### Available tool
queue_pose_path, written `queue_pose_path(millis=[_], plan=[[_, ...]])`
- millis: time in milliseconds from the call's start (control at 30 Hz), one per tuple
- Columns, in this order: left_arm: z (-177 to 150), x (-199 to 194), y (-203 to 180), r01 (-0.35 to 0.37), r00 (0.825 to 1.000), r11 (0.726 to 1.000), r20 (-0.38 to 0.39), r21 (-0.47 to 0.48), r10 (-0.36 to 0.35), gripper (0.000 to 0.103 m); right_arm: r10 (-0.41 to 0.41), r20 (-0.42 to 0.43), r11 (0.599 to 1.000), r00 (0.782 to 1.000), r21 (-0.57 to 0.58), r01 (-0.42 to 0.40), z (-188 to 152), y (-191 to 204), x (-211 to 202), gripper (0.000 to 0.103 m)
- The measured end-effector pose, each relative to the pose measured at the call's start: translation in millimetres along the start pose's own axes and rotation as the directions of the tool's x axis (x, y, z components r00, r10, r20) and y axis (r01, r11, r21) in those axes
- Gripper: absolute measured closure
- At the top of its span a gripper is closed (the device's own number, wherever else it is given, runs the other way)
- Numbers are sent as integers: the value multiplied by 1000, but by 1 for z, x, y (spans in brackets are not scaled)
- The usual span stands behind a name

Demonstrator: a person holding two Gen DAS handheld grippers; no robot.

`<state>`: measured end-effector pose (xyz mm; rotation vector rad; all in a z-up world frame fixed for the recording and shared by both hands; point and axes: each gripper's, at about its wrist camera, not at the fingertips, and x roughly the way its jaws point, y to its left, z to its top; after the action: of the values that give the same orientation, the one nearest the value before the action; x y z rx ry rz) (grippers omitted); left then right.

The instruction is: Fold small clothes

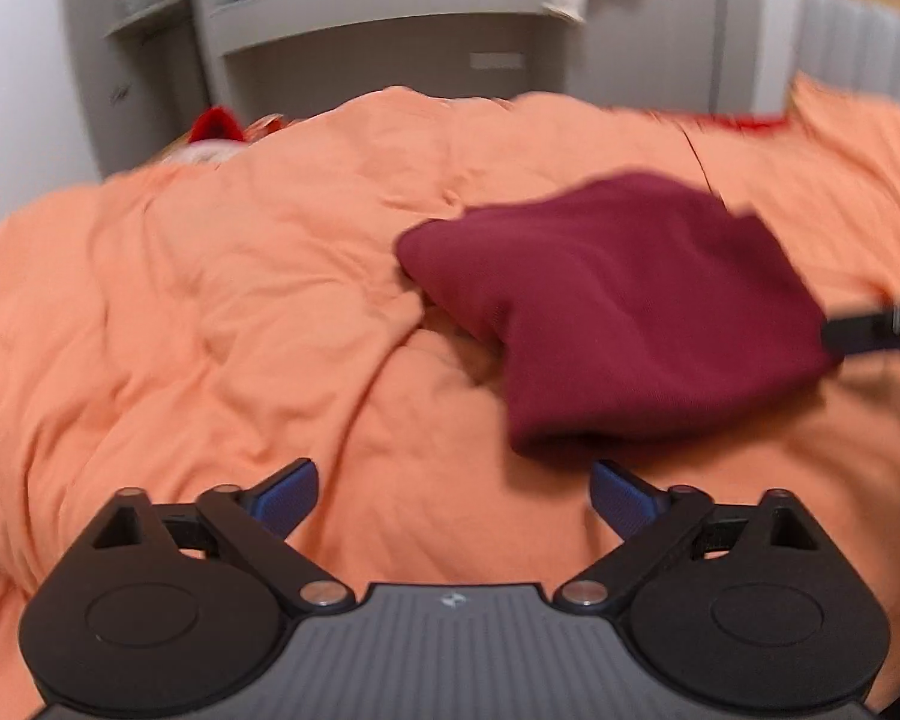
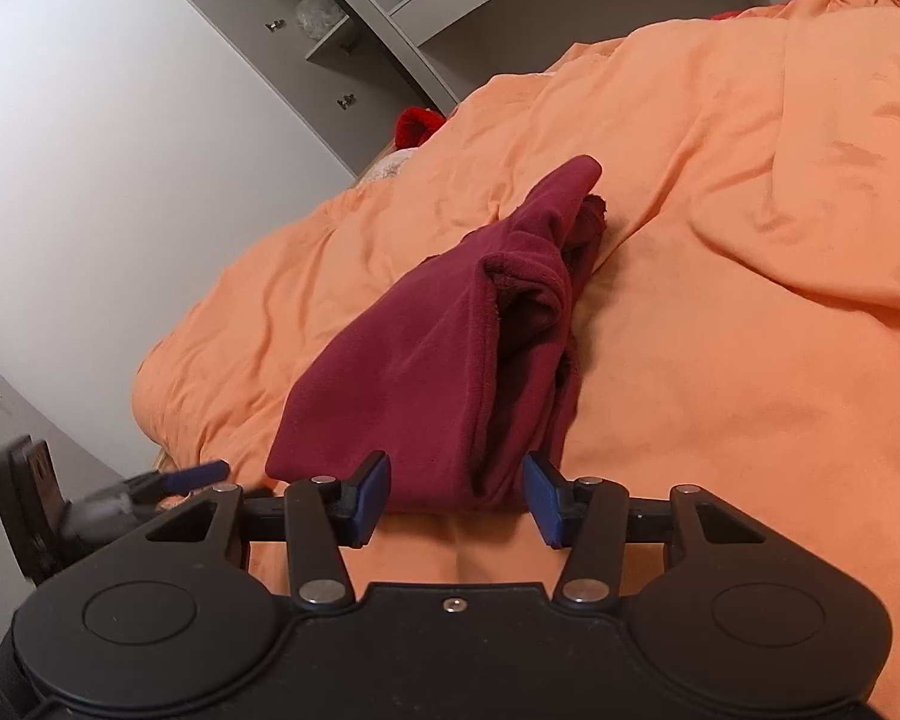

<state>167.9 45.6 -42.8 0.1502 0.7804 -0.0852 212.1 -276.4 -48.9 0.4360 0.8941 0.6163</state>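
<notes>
**Cloth folded over, maybe one more fold to go**

Cloth is dark red and lies on our orange blanket, in the middle of the bed. We think most of the folding is done: it is already doubled into a thick bundle with layers on top of each other. It still looks lumpy, so we guess it needs a last fold or a pat to make it flat.

Our left gripper has its jaws wide apart with nothing between them, and it hangs near the cloth's close edge. Our right gripper has its jaws about half apart. The cloth's near end sits between them, but the pads do not seem to press it.

Only the right view shows the folded layers and the rolled edge. The left view is blurry, but it shows the smooth top of the cloth and the right gripper's tip at its far side.
</notes>
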Motion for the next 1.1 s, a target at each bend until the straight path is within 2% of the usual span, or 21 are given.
queue_pose_path(millis=[133, 233, 333, 433, 467, 500, 567, 600, 700, 867, 900, 1000, 1100], plan=[[2, 4, -14, -40, 998, 997, 61, 67, 36, 17, 17, 5, 1000, 1000, 1, -17, 0, 2, 0, 51], [0, 4, -9, 14, 997, 999, 80, 44, -18, 26, 24, 8, 1000, 1000, 5, -24, -1, 3, -2, 51], [-3, 3, -13, 27, 992, 994, 123, 107, -40, 39, 38, 11, 999, 999, 11, -38, -1, 3, -4, 51], [-6, 5, -22, 26, 988, 983, 144, 180, -53, 57, 40, 6, 999, 999, -7, -40, -3, 6, -3, 51], [-6, 7, -25, 31, 987, 980, 148, 197, -61, 66, 33, 3, 999, 999, -18, -33, -3, 7, -2, 51], [-6, 7, -27, 40, 985, 977, 154, 208, -73, 75, 29, 2, 999, 1000, -24, -29, -3, 8, -1, 51], [-5, 6, -29, 55, 982, 976, 163, 209, -90, 82, 30, 2, 999, 1000, -14, -30, -3, 7, 0, 51], [-6, 5, -29, 61, 982, 976, 161, 207, -96, 90, 31, 3, 999, 1000, -6, -31, -2, 5, 1, 51], [-8, -5, -28, 81, 982, 978, 150, 191, -111, 94, 38, 1, 999, 999, 1, -38, -1, 4, 0, 51], [-4, -34, -14, 147, 958, 986, 238, 77, -161, 96, 29, -1, 1000, 1000, 7, -28, -1, 0, -3, 51], [-3, -33, -11, 157, 959, 986, 229, 55, -165, 96, 30, -2, 1000, 1000, 9, -30, -1, -1, -3, 51], [-8, -12, -17, 128, 984, 988, 110, 86, -137, 96, 14, -1, 1000, 1000, 15, -14, -1, -2, -3, 50], [-10, -14, -23, 104, 986, 986, 120, 130, -120, 96, 13, 3, 998, 1000, 53, -13, -2, -8, -3, 50]])
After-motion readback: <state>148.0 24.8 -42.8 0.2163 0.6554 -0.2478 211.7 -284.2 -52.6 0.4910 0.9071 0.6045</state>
